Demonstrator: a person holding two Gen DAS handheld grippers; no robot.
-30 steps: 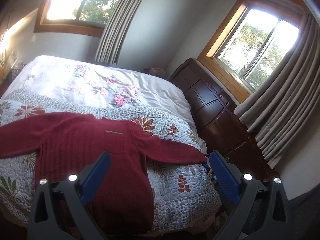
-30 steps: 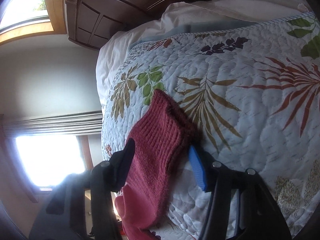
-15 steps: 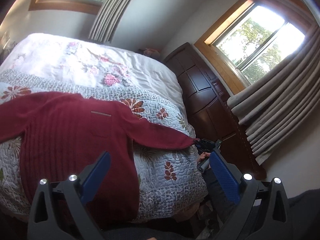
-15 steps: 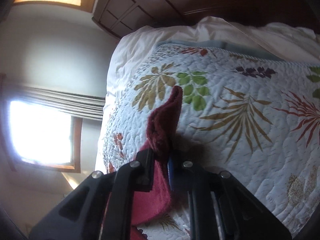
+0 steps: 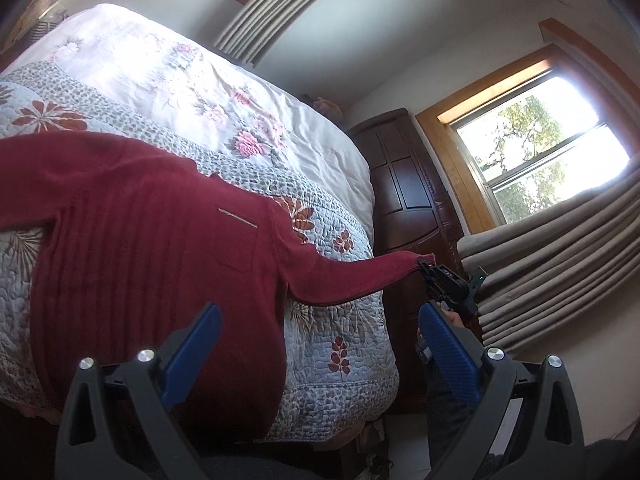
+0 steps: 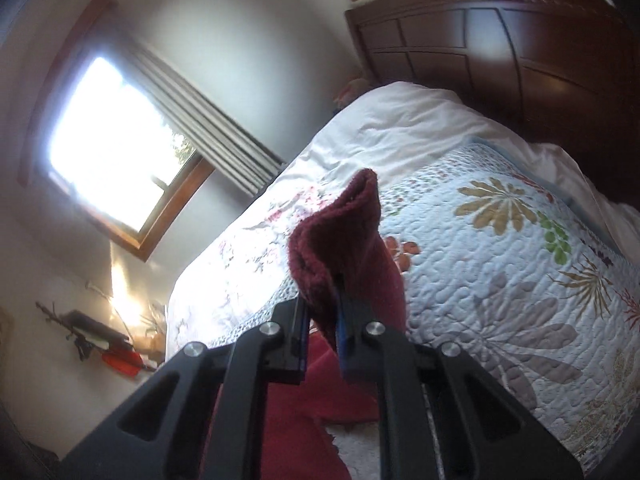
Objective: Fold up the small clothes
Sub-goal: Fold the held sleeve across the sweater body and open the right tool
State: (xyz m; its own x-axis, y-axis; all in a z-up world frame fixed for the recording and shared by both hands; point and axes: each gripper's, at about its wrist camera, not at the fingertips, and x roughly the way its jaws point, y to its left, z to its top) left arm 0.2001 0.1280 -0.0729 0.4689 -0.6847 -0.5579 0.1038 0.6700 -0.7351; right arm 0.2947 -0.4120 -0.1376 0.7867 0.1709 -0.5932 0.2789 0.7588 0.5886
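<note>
A dark red knitted sweater [image 5: 152, 248] lies spread flat on the floral quilt of the bed [image 5: 340, 360], its hem hanging over the near edge. My left gripper [image 5: 316, 344] hovers open above the sweater's lower right part, holding nothing. The sweater's right sleeve [image 5: 352, 276] is stretched out past the bed's corner, lifted off the quilt. My right gripper [image 6: 323, 320] is shut on the cuff [image 6: 340, 232], which sticks up between the pads. In the left wrist view the right gripper [image 5: 430, 270] shows at the sleeve's end, with a hand behind it.
A dark wooden headboard [image 5: 412, 200] stands at the bed's right end, under a window [image 5: 552, 148] with beige curtains [image 5: 560, 264]. White floral bedding [image 5: 180, 68] covers the far half. A small shelf with items [image 6: 100, 336] hangs on the wall.
My right gripper closed on the sleeve cuff and lifted it off the quilt, pulling the sleeve out taut. The left gripper swung its view to the right, staying open.
</note>
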